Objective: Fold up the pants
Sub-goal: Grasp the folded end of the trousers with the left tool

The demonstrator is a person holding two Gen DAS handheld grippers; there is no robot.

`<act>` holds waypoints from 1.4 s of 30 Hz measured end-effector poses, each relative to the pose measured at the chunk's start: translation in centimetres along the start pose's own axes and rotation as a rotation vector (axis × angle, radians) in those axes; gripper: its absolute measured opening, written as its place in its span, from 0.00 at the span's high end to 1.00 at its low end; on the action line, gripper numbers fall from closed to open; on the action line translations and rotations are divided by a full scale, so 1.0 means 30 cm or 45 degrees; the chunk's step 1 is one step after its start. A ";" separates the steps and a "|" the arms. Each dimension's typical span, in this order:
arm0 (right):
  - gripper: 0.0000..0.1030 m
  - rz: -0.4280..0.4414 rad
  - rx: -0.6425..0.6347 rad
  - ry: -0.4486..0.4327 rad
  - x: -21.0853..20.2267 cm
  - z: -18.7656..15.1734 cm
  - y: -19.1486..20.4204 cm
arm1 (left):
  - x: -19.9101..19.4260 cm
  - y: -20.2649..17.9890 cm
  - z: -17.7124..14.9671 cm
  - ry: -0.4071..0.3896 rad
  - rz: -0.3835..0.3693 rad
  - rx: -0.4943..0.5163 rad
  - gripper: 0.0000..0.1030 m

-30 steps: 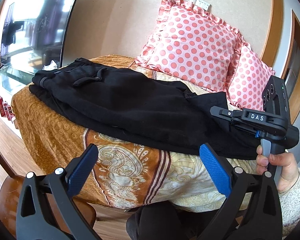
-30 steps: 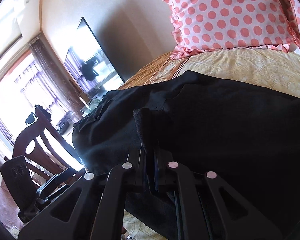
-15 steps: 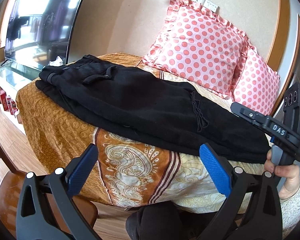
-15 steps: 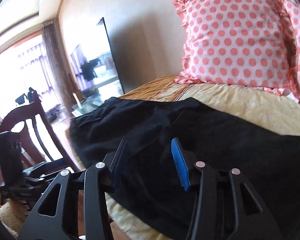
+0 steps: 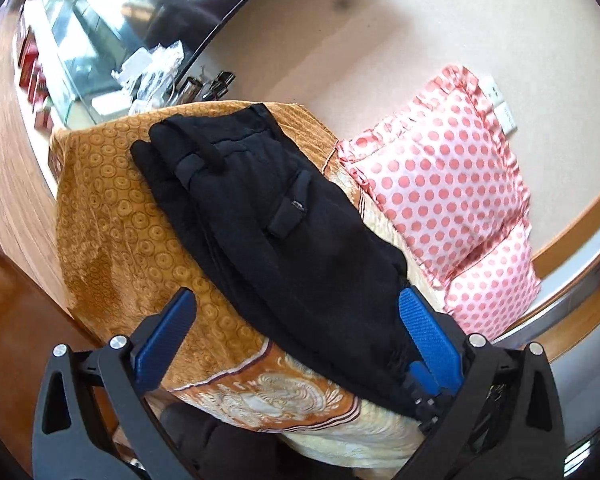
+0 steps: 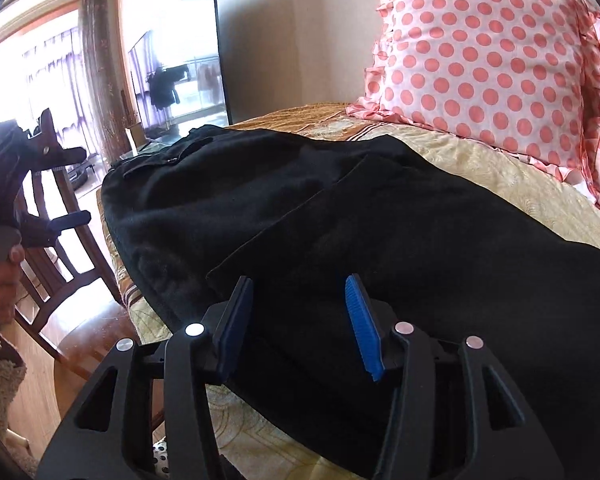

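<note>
The black pants (image 5: 300,240) lie folded lengthwise along the patterned bedspread (image 5: 112,232), waistband at the far end. They also show in the right wrist view (image 6: 380,232), with one layer's edge lying diagonally across the other. My left gripper (image 5: 300,332) is open, its blue pads on either side of the near cuff end, above the fabric. My right gripper (image 6: 300,320) is open and empty just over the near edge of the pants. The left gripper also shows in the right wrist view (image 6: 60,188), held in a hand at the far left.
Two pink polka-dot pillows (image 5: 452,184) lean on the wall beside the pants, also seen in the right wrist view (image 6: 488,60). A wooden chair (image 6: 60,260) stands at the bed's left edge. A large TV (image 6: 180,76) and a glass cabinet (image 5: 80,60) lie beyond the bed's far end.
My right gripper let go of the pants fabric and opened. My left gripper swung over the cuff end and rolled, now looking along the pants' length.
</note>
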State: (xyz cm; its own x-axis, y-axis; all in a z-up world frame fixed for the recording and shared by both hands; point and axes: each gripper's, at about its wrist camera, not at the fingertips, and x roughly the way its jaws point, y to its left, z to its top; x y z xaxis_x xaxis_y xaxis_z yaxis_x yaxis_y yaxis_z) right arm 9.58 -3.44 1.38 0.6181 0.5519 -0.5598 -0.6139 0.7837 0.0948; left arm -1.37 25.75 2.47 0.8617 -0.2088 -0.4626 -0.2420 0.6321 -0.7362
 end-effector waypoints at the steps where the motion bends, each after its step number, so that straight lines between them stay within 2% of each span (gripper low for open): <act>1: 0.51 -0.003 -0.004 -0.004 -0.002 -0.003 0.006 | 0.009 0.017 0.024 0.015 -0.016 -0.048 0.02; 7: 0.51 0.009 -0.002 -0.011 0.001 -0.003 0.001 | 0.048 0.060 0.093 0.078 -0.028 -0.185 0.02; 11: 0.50 0.010 0.001 -0.019 0.004 -0.003 0.001 | 0.061 0.087 0.120 0.105 -0.075 -0.252 0.02; 17: 0.50 0.014 0.001 -0.027 0.005 -0.006 0.000 | 0.085 0.116 0.160 0.086 -0.109 -0.338 0.07; 19: 0.49 0.016 0.001 -0.029 0.005 -0.007 0.001 | 0.083 0.116 0.165 0.076 -0.096 -0.325 0.16; 22: 0.49 0.015 0.001 -0.030 0.007 -0.007 0.002 | 0.088 0.124 0.180 0.062 -0.061 -0.306 0.25; 25: 0.48 0.020 0.005 -0.032 0.006 -0.008 0.002 | 0.103 0.153 0.195 0.054 -0.026 -0.322 0.45; 29: 0.44 0.034 0.012 -0.044 -0.003 -0.013 0.004 | 0.111 0.175 0.201 0.034 -0.040 -0.356 0.49; 31: 0.37 0.053 0.011 -0.051 -0.016 -0.019 0.005 | 0.112 0.181 0.204 0.030 -0.041 -0.395 0.49; 36: 0.36 0.092 -0.053 -0.119 -0.100 -0.054 0.022 | 0.112 0.226 0.216 0.021 -0.104 -0.561 0.49; 38: 0.35 0.103 -0.064 -0.156 -0.144 -0.073 0.021 | 0.113 0.221 0.215 0.025 -0.071 -0.560 0.69; 39: 0.31 0.107 -0.060 -0.176 -0.165 -0.086 0.018 | 0.110 0.209 0.212 0.020 -0.034 -0.535 0.85; 42: 0.27 0.130 -0.037 -0.219 -0.223 -0.122 0.003 | 0.089 0.142 0.214 -0.015 0.023 -0.410 0.90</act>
State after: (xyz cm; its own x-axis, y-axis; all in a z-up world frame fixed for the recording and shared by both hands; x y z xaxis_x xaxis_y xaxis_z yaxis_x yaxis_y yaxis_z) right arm 3.61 -8.10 2.12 0.6254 0.6704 -0.3992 -0.6900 0.7141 0.1184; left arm 2.77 32.67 1.27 0.8605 -0.1901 -0.4727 -0.3844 0.3668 -0.8472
